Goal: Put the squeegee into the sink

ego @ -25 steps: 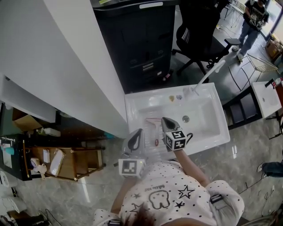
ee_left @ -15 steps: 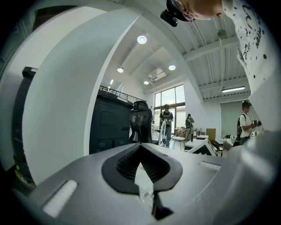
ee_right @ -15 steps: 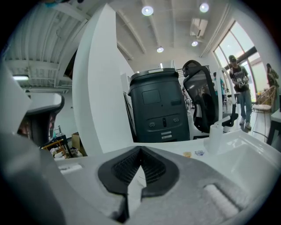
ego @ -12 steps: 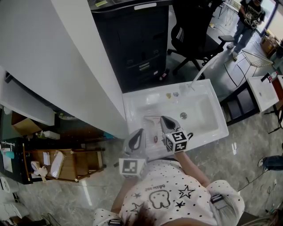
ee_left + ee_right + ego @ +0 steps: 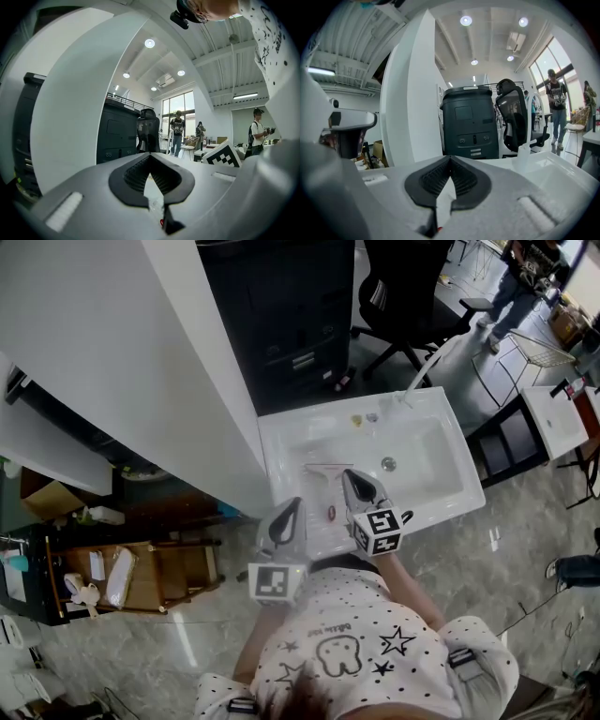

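We begin with the left gripper. In its own view the two dark ribbed jaws meet at their tips, so this claw is closed and it holds nothing. The right gripper looks the same in its own view: the jaws are pressed together at the tips, with nothing between them. In the head view both grippers stand side by side at the near edge of the white rectangular sink. The left one is at the near left corner, and the right one reaches a little farther over the basin.

Between the two claws lies the squeegee with a thin red-pink frame and a pale blade. It is inside the sink, on the left part of the basin floor. Its wide end is away from the person and its handle points toward the person. Neither claw grips it. The round metal drain is to the right of it, well apart. At the far rim a white tap rises. Two small things, one of them yellow, sit on the rim beside the tap; we cannot tell what they are.

Behind the sink are a dark grey cabinet-like machine and a black office chair. A big white curved wall stands on the left. At the bottom we see the person's white shirt with black stars.
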Motion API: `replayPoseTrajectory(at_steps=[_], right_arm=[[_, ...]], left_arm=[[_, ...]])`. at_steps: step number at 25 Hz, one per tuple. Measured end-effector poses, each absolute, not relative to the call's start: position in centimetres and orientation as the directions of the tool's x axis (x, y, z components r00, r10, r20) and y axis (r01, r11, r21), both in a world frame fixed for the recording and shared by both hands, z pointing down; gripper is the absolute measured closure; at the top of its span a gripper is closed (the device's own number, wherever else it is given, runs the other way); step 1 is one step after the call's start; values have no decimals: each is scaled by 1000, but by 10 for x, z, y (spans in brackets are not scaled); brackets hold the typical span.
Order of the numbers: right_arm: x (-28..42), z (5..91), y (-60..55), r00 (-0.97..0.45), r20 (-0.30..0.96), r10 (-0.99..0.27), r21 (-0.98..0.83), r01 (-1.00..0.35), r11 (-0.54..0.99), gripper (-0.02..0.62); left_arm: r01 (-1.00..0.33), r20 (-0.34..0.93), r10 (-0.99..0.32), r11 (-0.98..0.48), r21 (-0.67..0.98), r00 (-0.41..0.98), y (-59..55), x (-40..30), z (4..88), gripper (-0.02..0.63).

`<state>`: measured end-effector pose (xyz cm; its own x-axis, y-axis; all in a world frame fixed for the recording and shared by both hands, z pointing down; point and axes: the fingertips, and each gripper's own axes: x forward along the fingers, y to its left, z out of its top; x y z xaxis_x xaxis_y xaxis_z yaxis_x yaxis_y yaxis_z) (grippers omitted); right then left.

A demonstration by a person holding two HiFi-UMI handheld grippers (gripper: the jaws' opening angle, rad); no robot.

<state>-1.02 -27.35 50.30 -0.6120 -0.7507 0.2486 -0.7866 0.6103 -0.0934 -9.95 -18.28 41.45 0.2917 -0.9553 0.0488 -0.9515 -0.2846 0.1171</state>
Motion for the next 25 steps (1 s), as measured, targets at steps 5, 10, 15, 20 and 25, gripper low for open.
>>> replayPoseTrajectory(at_steps=[5,10,15,20,25], right_arm=[[-8,498,-260,-610,235,-757,-95,-790,606,601],[-7,482,-245,-609,202,-767,-66,-790,610,601],[-8,465,-231,-612,168,-773,-46,-788,614,601],[-11,454,-216,-612,140,-778,-52,-789,612,601],[-12,447,-204,-618,123,-776,-49,-785,618,601]], left_arm=[[-948,50,-952,-295,121,303,-177,-101,416,604],[-942,48,-945,-315,119,322,-169,-105,418,604],[-935,36,-939,-336,113,342,-166,-107,415,604],[-931,31,-935,-347,116,353,-163,-110,416,604],[-928,37,-932,-353,120,359,-161,-114,417,604]])
